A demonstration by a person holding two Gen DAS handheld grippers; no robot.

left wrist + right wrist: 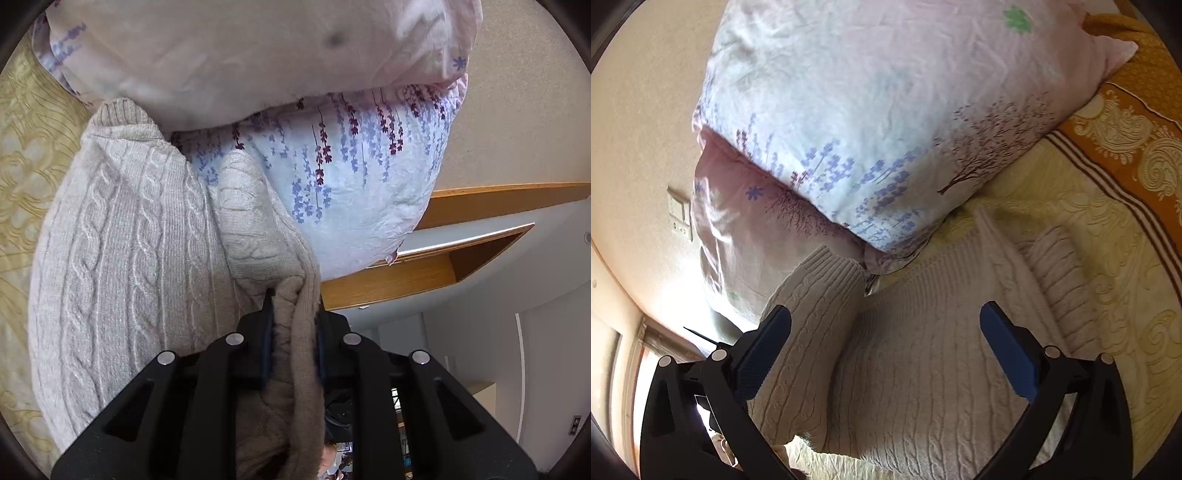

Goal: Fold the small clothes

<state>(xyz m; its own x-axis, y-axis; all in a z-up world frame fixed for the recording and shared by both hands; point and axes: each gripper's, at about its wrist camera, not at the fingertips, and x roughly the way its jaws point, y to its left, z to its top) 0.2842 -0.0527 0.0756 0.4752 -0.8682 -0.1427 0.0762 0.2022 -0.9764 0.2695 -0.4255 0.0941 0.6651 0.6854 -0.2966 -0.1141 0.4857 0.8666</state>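
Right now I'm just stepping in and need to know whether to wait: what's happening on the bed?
A person with two handheld grippers is folding a beige cable-knit sweater on the patterned bedspread, next to a floral pillow. The left gripper is clamped on a bunched fold of the sweater. The right gripper is open above the knit, holding nothing. The fold isn't finished yet.

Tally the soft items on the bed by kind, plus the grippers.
Cable-knit sweater: 1
Floral pillows: 2, stacked
Patterned bedspread: 1
Grippers: 2, the left gripper shut on the sweater, the right gripper open above it
Total: 6
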